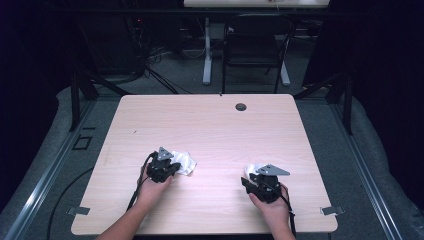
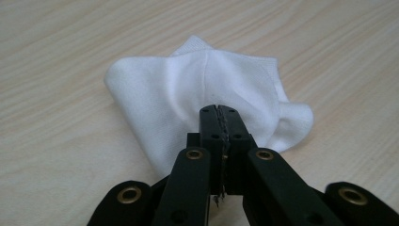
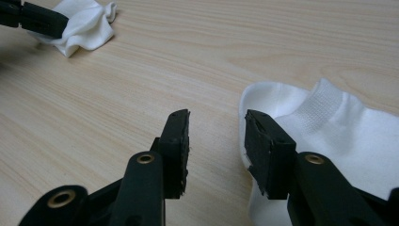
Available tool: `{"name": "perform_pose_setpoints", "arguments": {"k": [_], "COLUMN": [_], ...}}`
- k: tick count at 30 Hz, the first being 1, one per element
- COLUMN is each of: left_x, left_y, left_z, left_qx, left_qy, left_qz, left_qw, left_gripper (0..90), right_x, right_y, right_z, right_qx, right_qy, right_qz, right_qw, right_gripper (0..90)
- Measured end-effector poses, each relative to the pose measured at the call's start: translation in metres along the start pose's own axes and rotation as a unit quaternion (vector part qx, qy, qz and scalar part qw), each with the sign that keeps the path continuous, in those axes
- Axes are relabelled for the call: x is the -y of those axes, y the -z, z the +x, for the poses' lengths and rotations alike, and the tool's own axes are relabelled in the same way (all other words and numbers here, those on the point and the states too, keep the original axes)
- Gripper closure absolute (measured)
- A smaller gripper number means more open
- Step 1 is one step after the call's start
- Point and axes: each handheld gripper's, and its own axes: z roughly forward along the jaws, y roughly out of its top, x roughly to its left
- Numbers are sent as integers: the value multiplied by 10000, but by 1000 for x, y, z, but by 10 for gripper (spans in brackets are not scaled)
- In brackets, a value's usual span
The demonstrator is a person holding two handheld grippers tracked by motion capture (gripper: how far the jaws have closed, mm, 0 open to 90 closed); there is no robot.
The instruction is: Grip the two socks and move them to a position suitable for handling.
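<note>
A white sock (image 2: 188,84) lies crumpled on the wooden table (image 1: 210,125), left of centre. My left gripper (image 2: 219,112) is shut on a fold of it, and creases run out from the closed tips. From above, that gripper (image 1: 172,167) sits at the near-left edge of this sock (image 1: 185,161). A second white sock (image 3: 339,132) lies flat at the near right, its ribbed cuff facing away. My right gripper (image 3: 217,127) stands open over its left edge. One jaw rests above the cloth and the other above bare wood. From above, the right gripper (image 1: 248,176) partly covers that sock (image 1: 254,169).
A round cable hole (image 1: 241,106) sits near the table's far edge. Beyond the table stand a black chair (image 1: 255,45) and a white desk leg (image 1: 207,50). Small metal clips (image 1: 331,210) mark the near corners. Bare wood stretches between the two socks.
</note>
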Motion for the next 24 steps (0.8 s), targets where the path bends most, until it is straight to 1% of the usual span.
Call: {"name": "perform_pose_setpoints", "arguments": {"k": [3, 6, 9, 13, 15, 17, 19, 22, 24], "left_x": [2, 6, 7, 9, 11, 12, 13, 14, 15], "left_y": [2, 2, 4, 5, 6, 7, 7, 8, 8], "left_z": [-7, -15, -22, -34, -41, -47, -53, -61, -66], "left_qx": [103, 154, 240, 373, 404, 429, 462, 524, 555], "left_qy": [17, 95, 69, 87, 83, 16, -10, 21, -1], "left_qz": [-4, -73, -39, -47, -50, -36, -35, -45, -57], "left_qw": [9999, 9998, 9997, 9993, 9991, 9991, 9989, 9986, 9984], "left_gripper": [900, 900, 900, 899, 899, 899, 898, 898, 898], "right_x": [0, 1, 1, 1, 1, 2, 1, 1, 1], "right_y": [-1, -1, -1, -1, -1, -2, -2, -2, -2], "right_z": [1, 2, 2, 4, 5, 7, 9, 12, 13], "right_qx": [-9, -37, -36, -75, -90, -120, -142, -195, -209], "right_qy": [-1, 4, 11, 10, 13, 21, 41, 86, 111], "right_qz": [-3, -3, 14, 10, 32, 19, 32, 26, 39], "right_qw": [10000, 10000, 10000, 10000, 10000, 9999, 9999, 9998, 9997], "right_gripper": [606, 607, 607, 607, 607, 607, 607, 607, 607]}}
